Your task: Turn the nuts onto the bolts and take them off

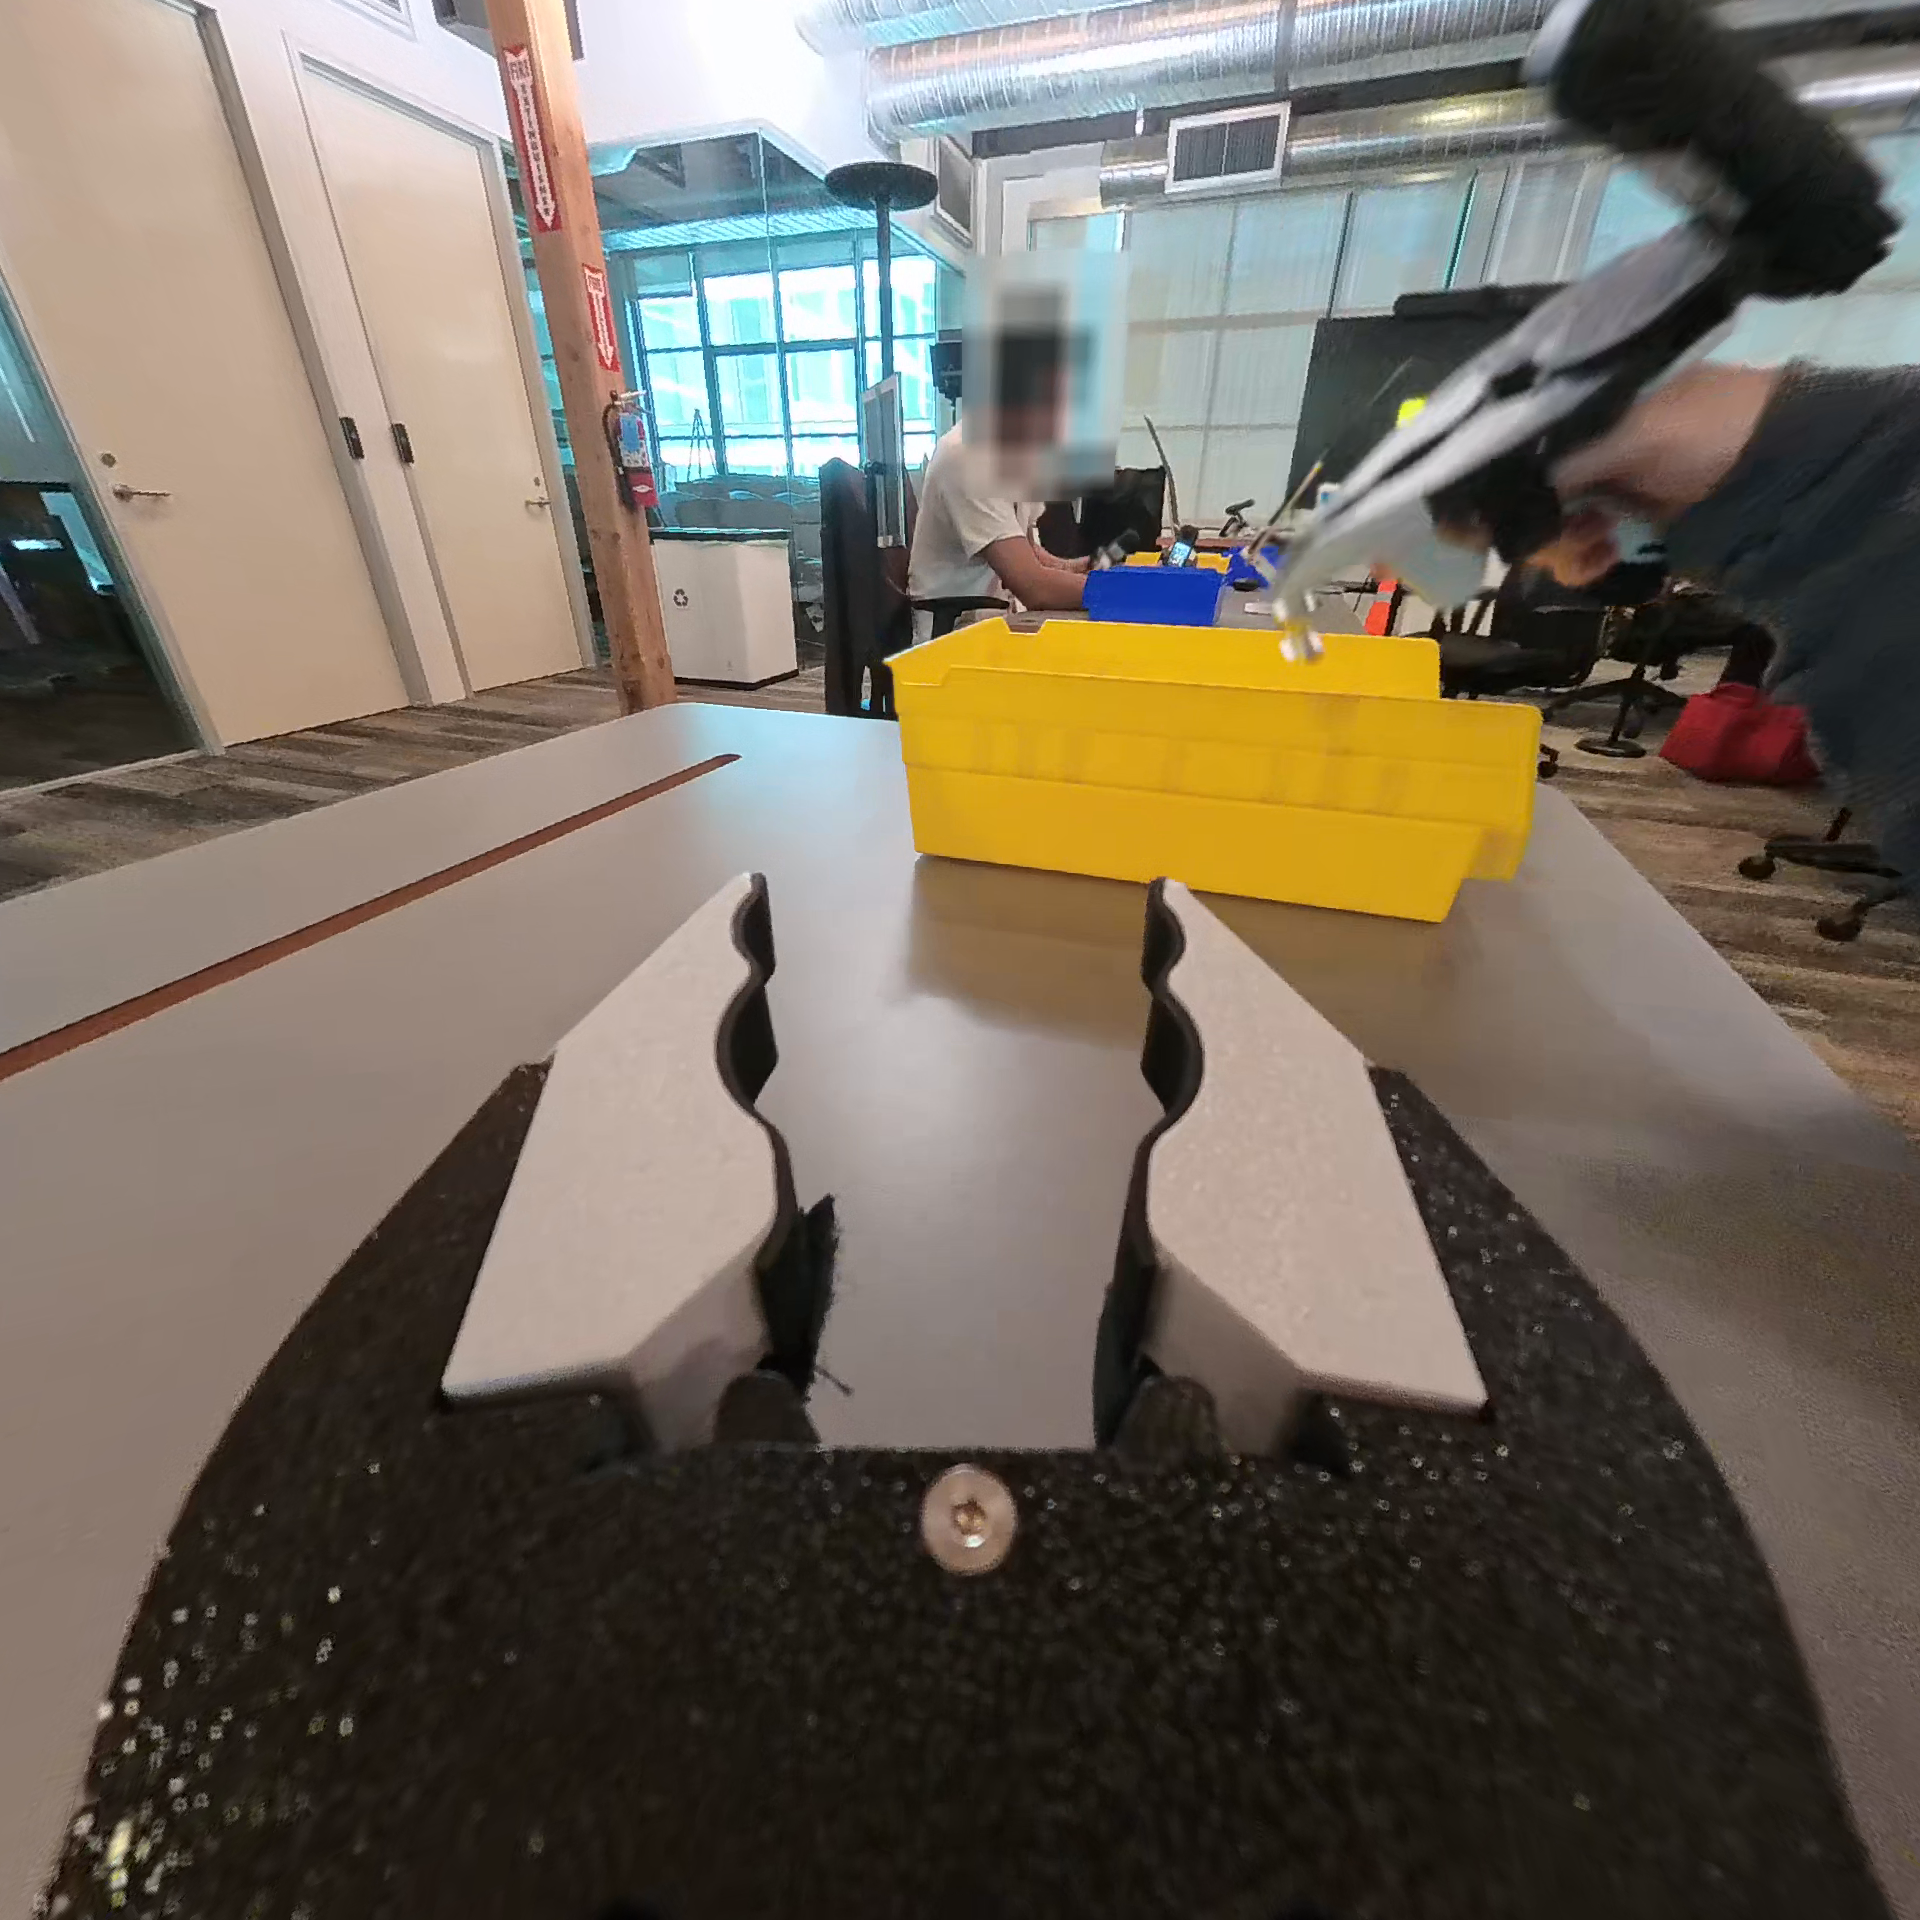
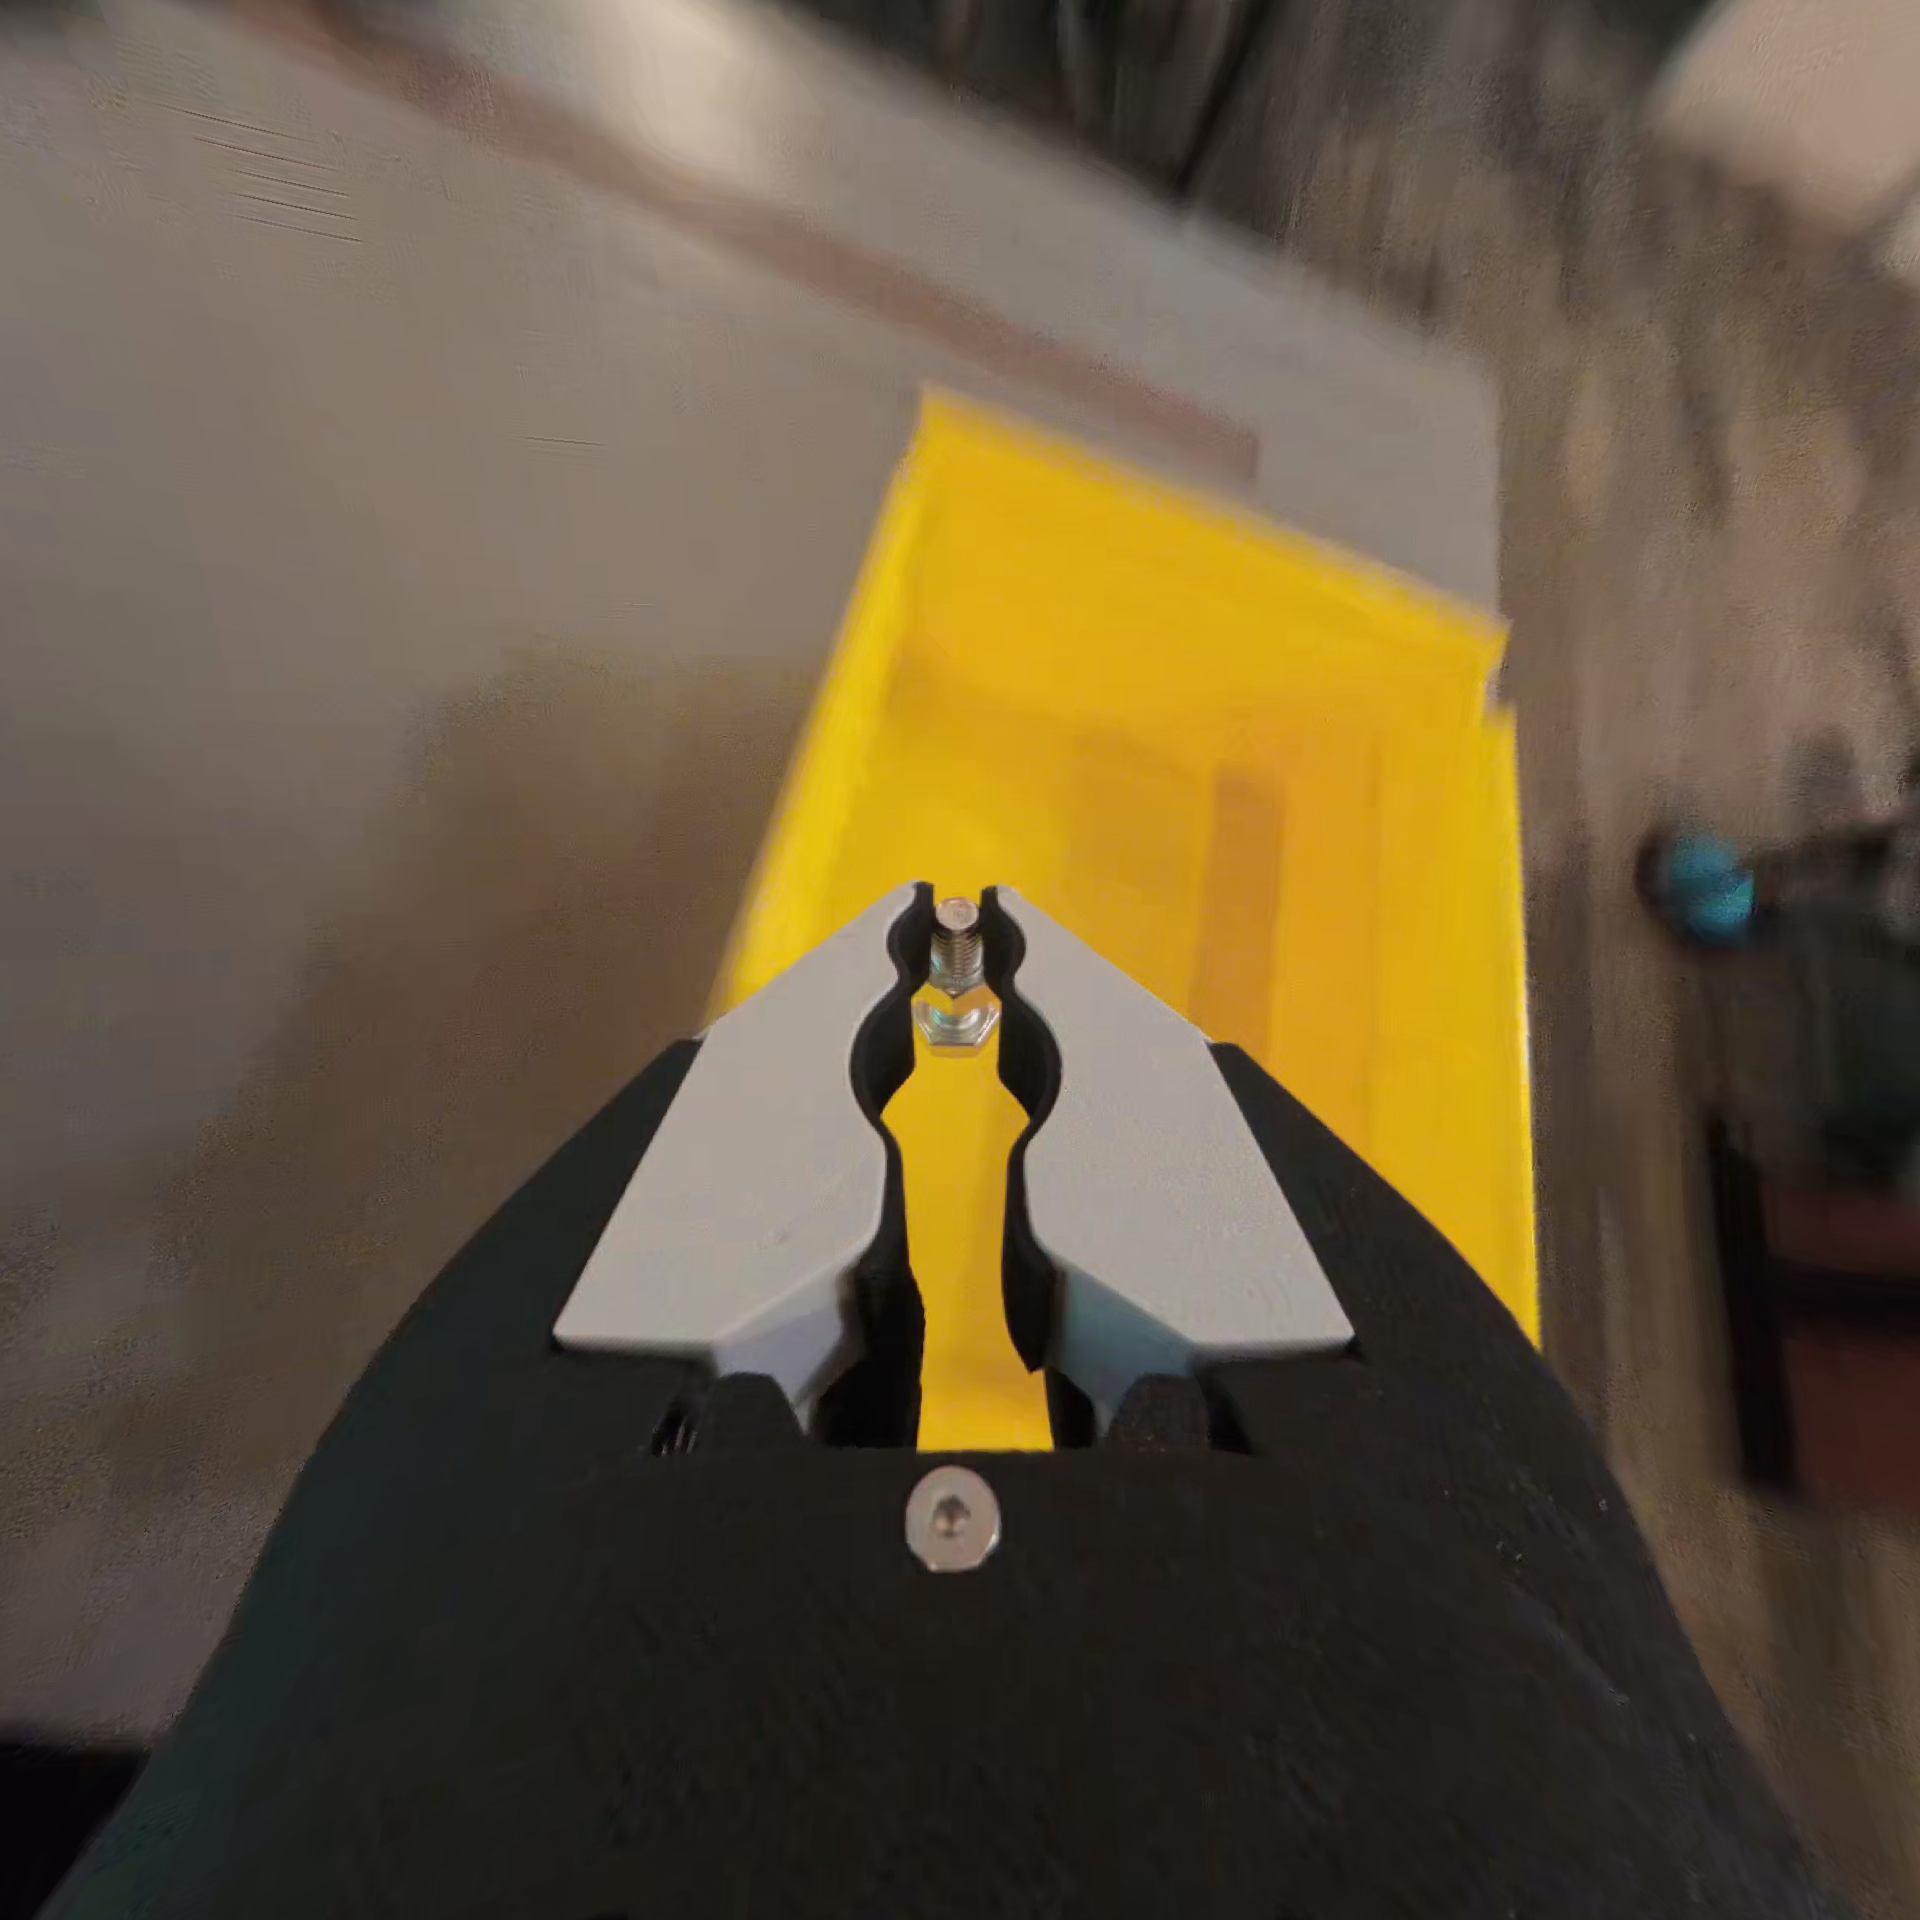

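Right wrist view looks steeply down into the yellow bin, with the right gripper clamped near its tips on the threaded shank of a small bolt. A hex nut sits on the bolt just behind the pinch, in the wider scallop of the pads, so the grip seems chosen to leave the nut free to be turned or carried with the bolt. The surroundings are motion-blurred.

From the left wrist view, that gripper hangs over the bin's far rim, near the far right corner of the grey table; the fastener is a small blurred glint at its tip. The left gripper lies low over the table's near part, jaws wide apart and holding nothing, pointed at the bin, probably waiting to take the nut.
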